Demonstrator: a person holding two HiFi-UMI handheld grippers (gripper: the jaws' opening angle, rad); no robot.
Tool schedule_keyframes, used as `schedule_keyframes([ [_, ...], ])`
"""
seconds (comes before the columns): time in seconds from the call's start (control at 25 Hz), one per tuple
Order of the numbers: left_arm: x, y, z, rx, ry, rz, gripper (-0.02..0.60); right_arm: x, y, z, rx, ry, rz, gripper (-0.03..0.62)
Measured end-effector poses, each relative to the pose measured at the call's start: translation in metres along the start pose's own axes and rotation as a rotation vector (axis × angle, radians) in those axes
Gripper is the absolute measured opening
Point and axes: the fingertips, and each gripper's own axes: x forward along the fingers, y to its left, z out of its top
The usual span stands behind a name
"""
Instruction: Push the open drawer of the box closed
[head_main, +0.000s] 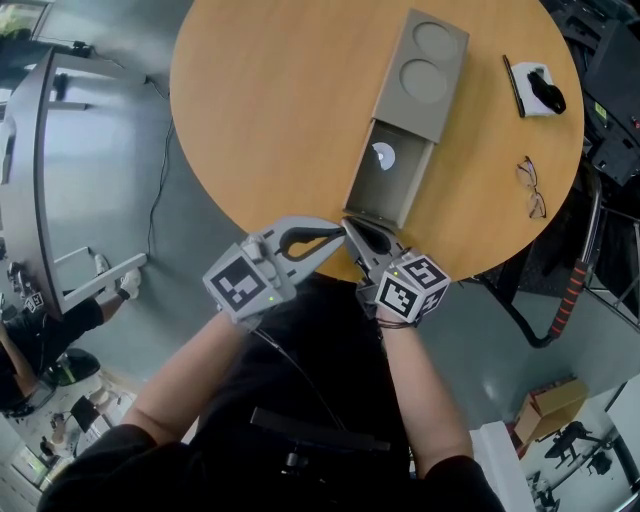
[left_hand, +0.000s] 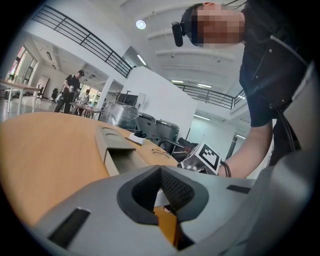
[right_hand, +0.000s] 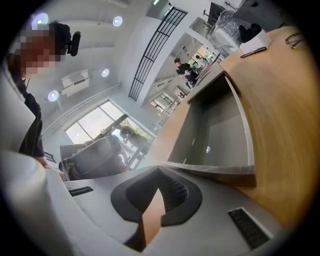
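A grey box (head_main: 422, 72) with two round recesses in its top lies on the round wooden table (head_main: 270, 110). Its drawer (head_main: 372, 195) is pulled out toward me, with a small white piece (head_main: 383, 155) inside. My left gripper (head_main: 338, 234) and right gripper (head_main: 351, 229) are both shut, empty, and meet tip to tip at the drawer's front wall (head_main: 377, 218). In the right gripper view the shut right gripper (right_hand: 160, 169) touches the drawer's front wall (right_hand: 215, 170). In the left gripper view the left gripper (left_hand: 161, 169) is shut just short of the drawer (left_hand: 120, 157).
Glasses (head_main: 531, 187) lie at the table's right edge. A white holder with a black object (head_main: 542, 92) and a dark pen (head_main: 512, 86) sit at the far right. Chairs and gear stand off the table to the right, and a cable (head_main: 155, 190) hangs at left.
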Motion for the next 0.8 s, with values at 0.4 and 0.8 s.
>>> schedule_keyframes([
  [0.4, 0.020, 0.021, 0.006, -0.012, 0.015, -0.016, 0.028, 0.006, -0.016, 0.030, -0.008, -0.018, -0.007, 0.021],
  [0.8, 0.038, 0.048, 0.006, -0.023, 0.040, -0.024, 0.028, 0.018, -0.033, 0.057, -0.016, -0.033, -0.020, 0.021],
])
